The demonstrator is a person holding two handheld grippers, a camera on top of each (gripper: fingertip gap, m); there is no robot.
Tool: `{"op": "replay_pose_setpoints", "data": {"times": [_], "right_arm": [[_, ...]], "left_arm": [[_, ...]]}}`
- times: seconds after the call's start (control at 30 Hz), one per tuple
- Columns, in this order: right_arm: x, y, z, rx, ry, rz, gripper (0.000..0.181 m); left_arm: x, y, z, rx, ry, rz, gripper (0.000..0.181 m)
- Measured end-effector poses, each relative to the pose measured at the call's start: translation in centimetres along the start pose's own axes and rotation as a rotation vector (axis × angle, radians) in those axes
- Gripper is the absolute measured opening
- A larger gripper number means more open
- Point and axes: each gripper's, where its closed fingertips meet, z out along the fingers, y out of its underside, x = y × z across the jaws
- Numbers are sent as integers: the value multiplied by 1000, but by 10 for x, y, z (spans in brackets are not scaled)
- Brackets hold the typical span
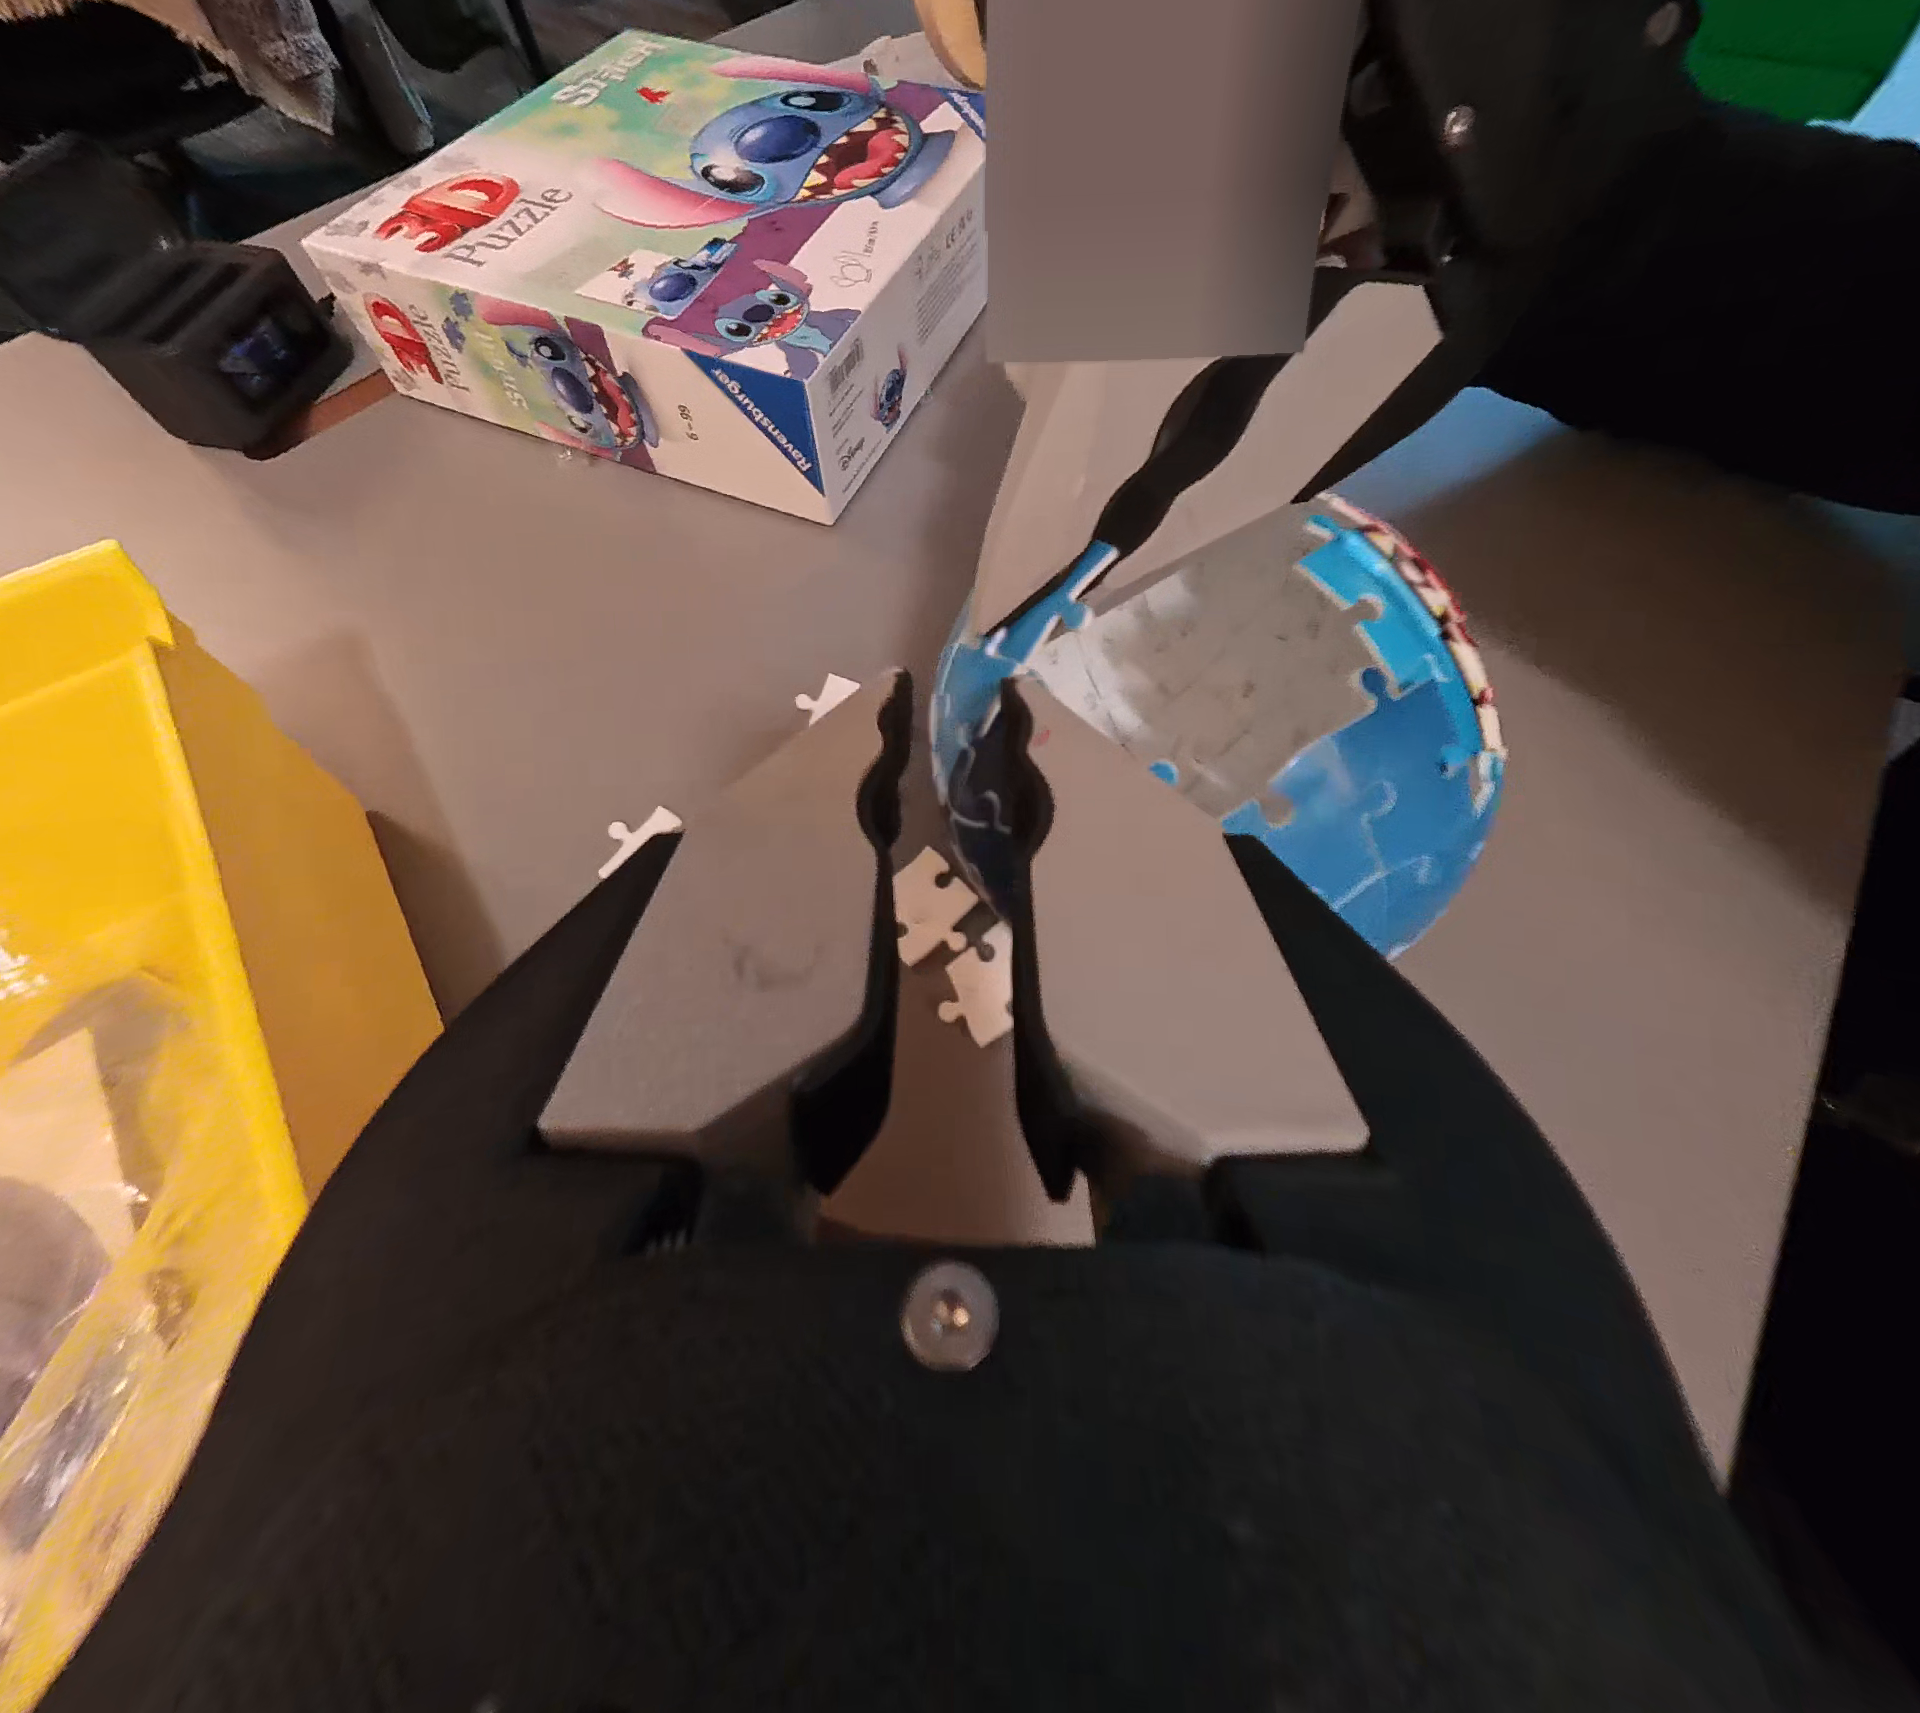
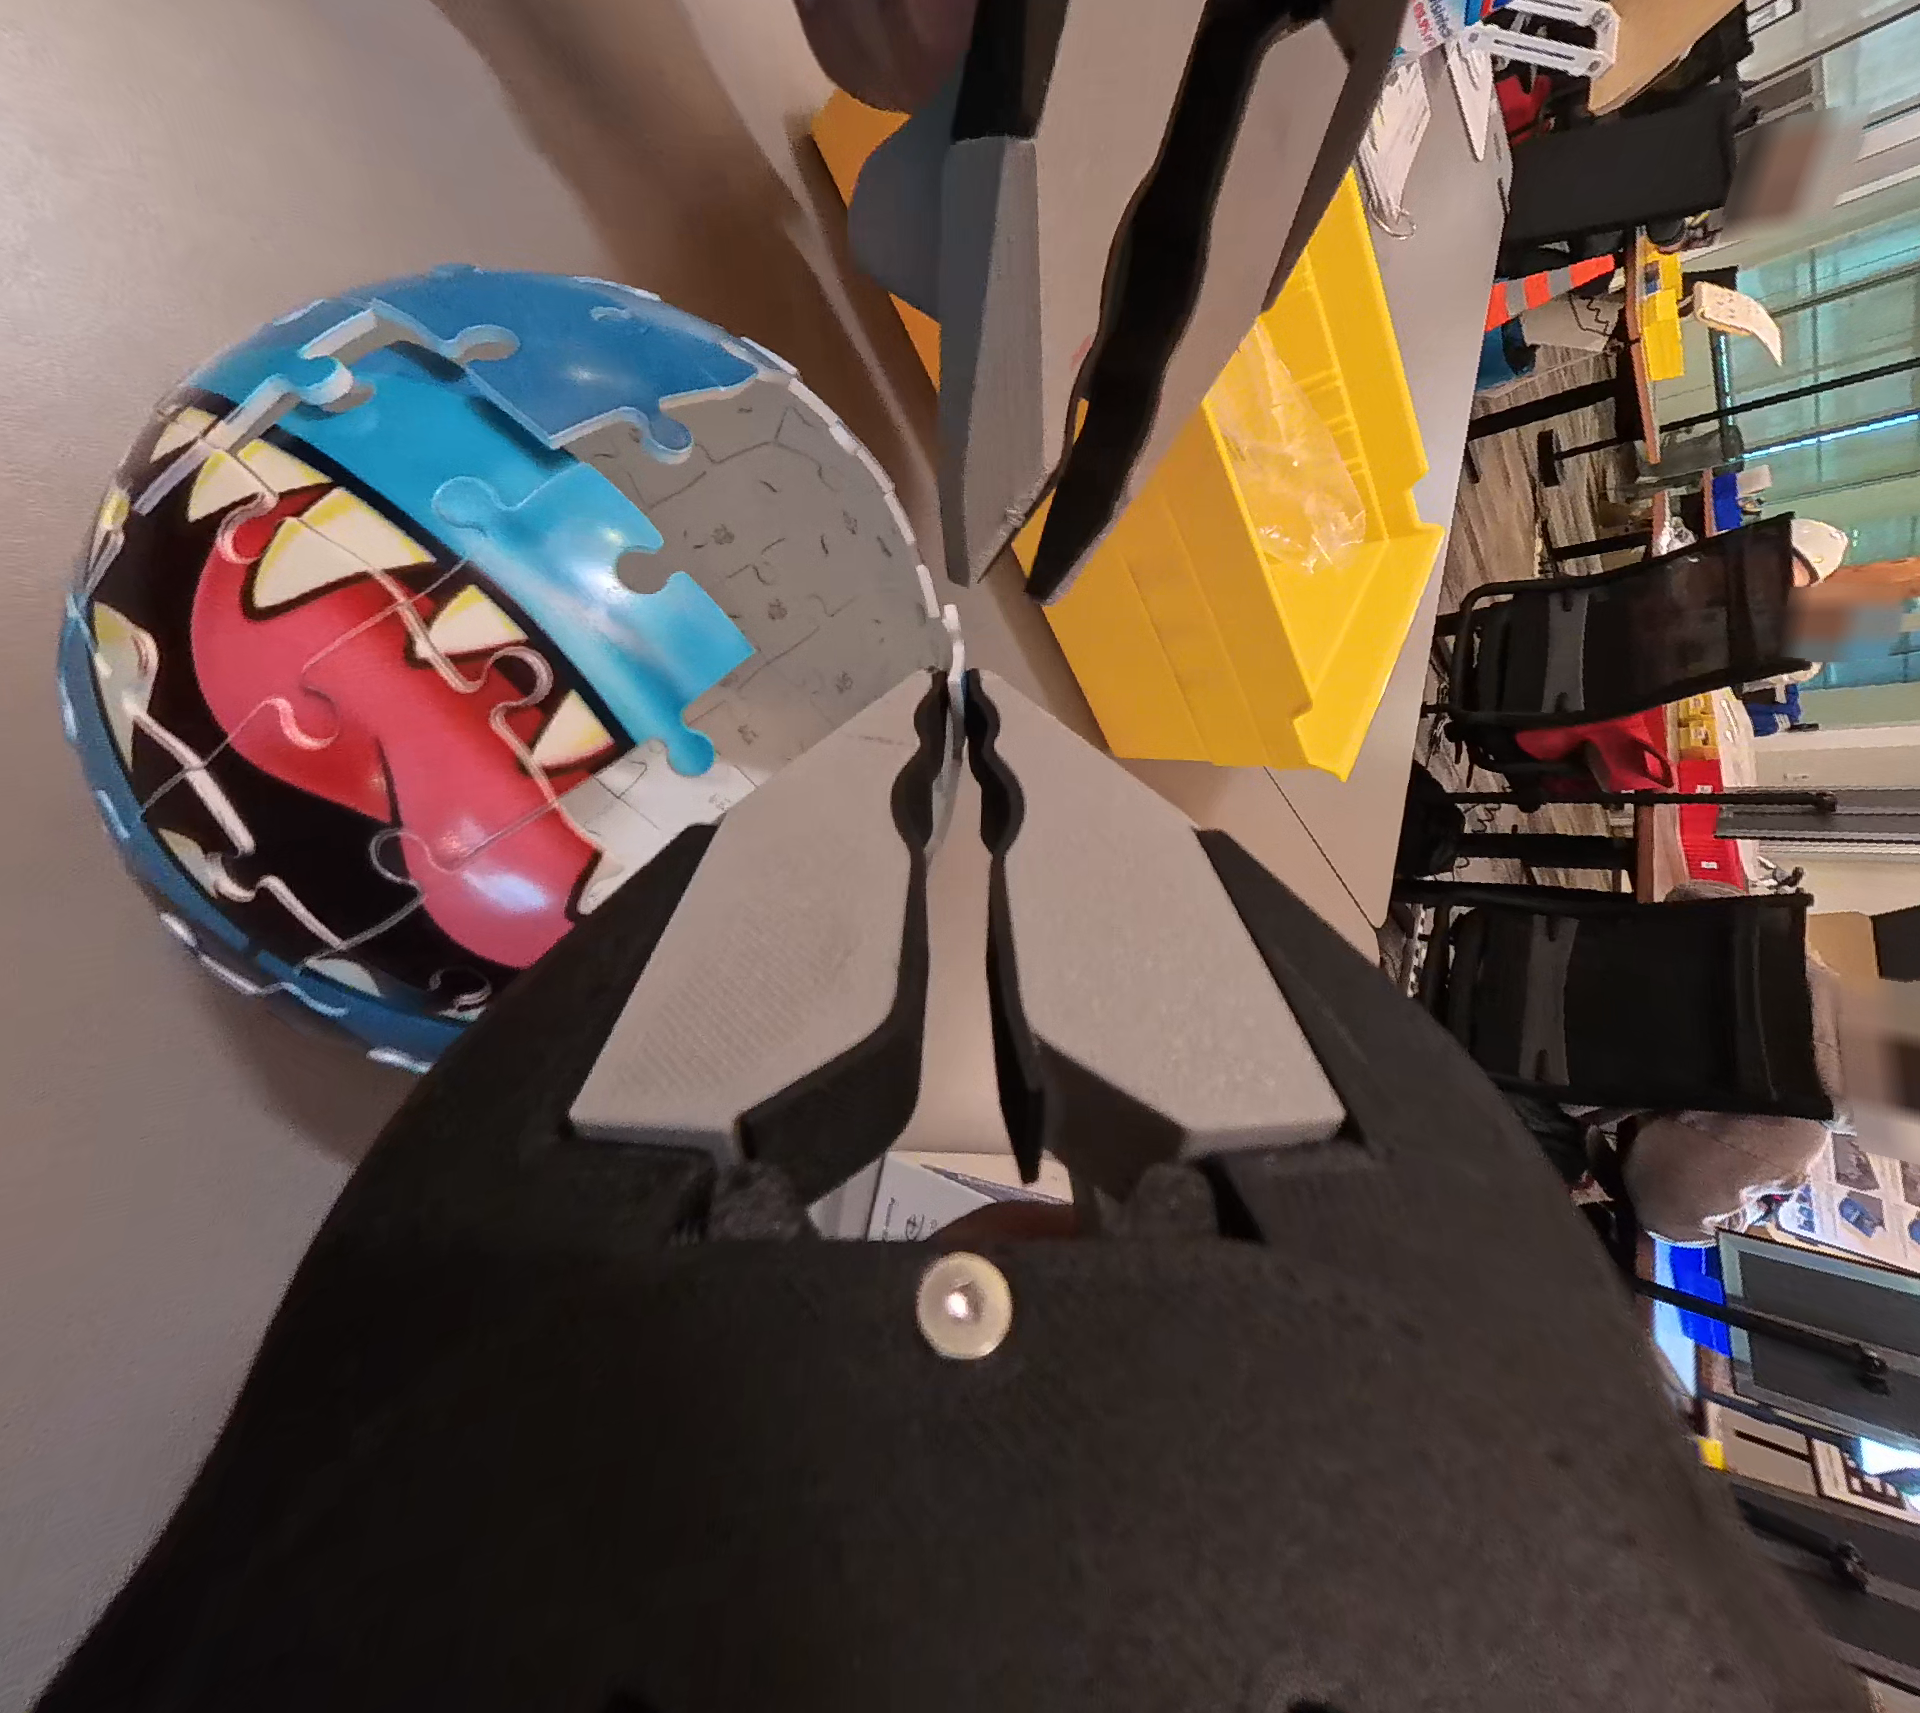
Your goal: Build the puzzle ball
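The half-built puzzle ball [image 1: 1361, 842] lies on the grey table [image 1: 582, 624], its grey inside facing up. In the right wrist view the ball [image 2: 416, 624] shows a red mouth with teeth on blue. My right gripper [image 2: 956, 687] is shut on the ball's open rim; it also shows in the left wrist view [image 1: 1101, 557], coming from the upper right. My left gripper [image 1: 956, 687] has its jaws narrowly apart right at the rim beside it, with nothing clearly between them; it shows in the right wrist view [image 2: 1006, 583]. Several loose white pieces [image 1: 940, 910] lie under it.
The puzzle box [image 1: 665, 261] lies at the back of the table. A yellow bin [image 1: 114, 832] with a plastic bag stands at the left and shows in the right wrist view [image 2: 1247, 603]. A black device [image 1: 208, 333] sits far left. The table's edge [image 1: 1756, 1300] runs close on the right. My two grippers' fingertips are within a few centimetres of each other. The black device [image 1: 208, 333] is about 35 cm from both grippers' fingertips.
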Motion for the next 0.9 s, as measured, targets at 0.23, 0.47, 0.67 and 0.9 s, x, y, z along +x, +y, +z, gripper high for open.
{"op": "replay_pose_setpoints", "data": {"times": [0.23, 0.47, 0.67, 0.9], "right_arm": [[-1, 5, 1, -17, -7, 0, 2], [-1, 8, 1, -31, -12, 8, 1], [1, 7, -5, -26, -11, 13, 4], [5, -8, -22, 48, -3, 34, 0]], "left_arm": [[-2, -2, -4, 100, 43, -50, 12], [-2, 2, -1, 101, 44, -53, 9], [-2, 3, 2, 104, 28, -46, 9], [-4, 3, 1, 108, 10, -43, 9]]}}
